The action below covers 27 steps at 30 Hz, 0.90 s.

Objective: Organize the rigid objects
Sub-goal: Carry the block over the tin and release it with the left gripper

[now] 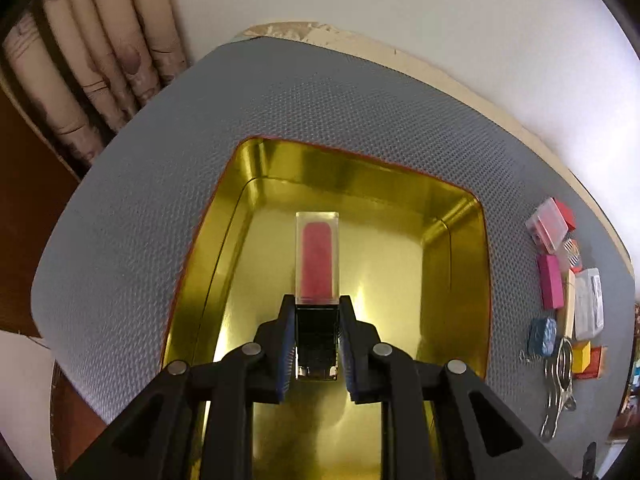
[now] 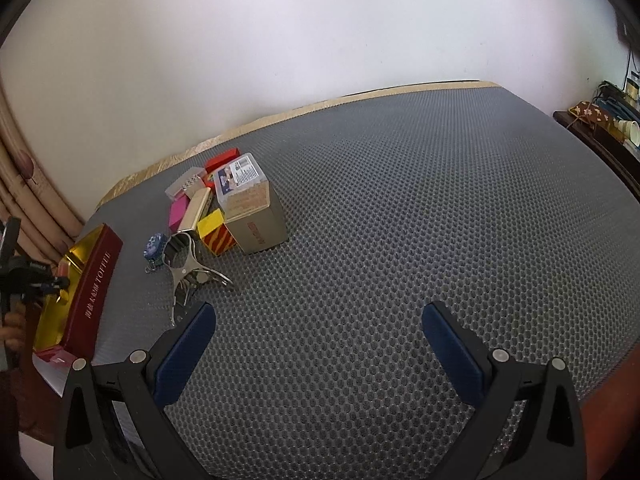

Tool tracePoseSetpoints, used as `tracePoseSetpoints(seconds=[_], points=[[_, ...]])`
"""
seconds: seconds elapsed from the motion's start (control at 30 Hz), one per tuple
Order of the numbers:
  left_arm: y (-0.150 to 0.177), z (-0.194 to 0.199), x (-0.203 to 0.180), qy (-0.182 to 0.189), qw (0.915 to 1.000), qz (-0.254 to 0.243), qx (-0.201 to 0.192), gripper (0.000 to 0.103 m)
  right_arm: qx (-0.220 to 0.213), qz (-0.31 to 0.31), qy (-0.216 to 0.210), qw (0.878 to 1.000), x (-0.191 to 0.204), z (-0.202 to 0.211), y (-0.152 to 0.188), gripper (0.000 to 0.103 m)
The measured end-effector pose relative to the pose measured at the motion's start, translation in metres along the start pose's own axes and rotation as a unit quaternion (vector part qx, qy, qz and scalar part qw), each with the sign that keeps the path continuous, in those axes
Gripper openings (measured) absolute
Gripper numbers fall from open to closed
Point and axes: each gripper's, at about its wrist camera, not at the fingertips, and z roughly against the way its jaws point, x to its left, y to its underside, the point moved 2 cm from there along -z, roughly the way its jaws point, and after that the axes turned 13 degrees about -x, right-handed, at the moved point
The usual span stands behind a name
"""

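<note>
My left gripper is shut on the black cap of a clear lip-gloss tube with pink inside, holding it over the gold inside of a red tin box. The tin also shows at the far left of the right wrist view, with the left gripper above it. My right gripper is open and empty above the grey mat. A pile of small rigid objects lies ahead-left of it: a cardboard box, a clear plastic case, a pink block, a yellow block, metal clips.
A grey dotted mat covers the table against a white wall. The same pile shows at the right edge in the left wrist view. A curtain hangs at the left. A dark side table with paper cups stands at far right.
</note>
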Motion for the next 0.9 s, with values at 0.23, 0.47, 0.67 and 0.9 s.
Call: tracePoseSetpoints(seconds=[0.23,0.47,0.67,0.9], points=[[-0.017,-0.017,0.004,-0.014,0.9999,-0.001,0.000,0.020,0.006,0.005,0.004,1.000,-0.001,-0.006,0.003,0.103],[-0.031,-0.020,0.004,-0.031,0.9993,-0.016,-0.017,0.021,0.004,0.011,-0.002,1.000,-0.001,-0.009,-0.004,0.103],[-0.024,0.037,0.011,-0.025,0.9961,0.028,-0.080,0.021,0.014,0.064,-0.025,0.998,0.014,-0.025,-0.028,0.103],[0.037,0.106,0.010,0.046,0.9928,0.071,-0.084,0.038,0.047,0.078,-0.059,0.994,0.040,-0.065,-0.048,0.103]])
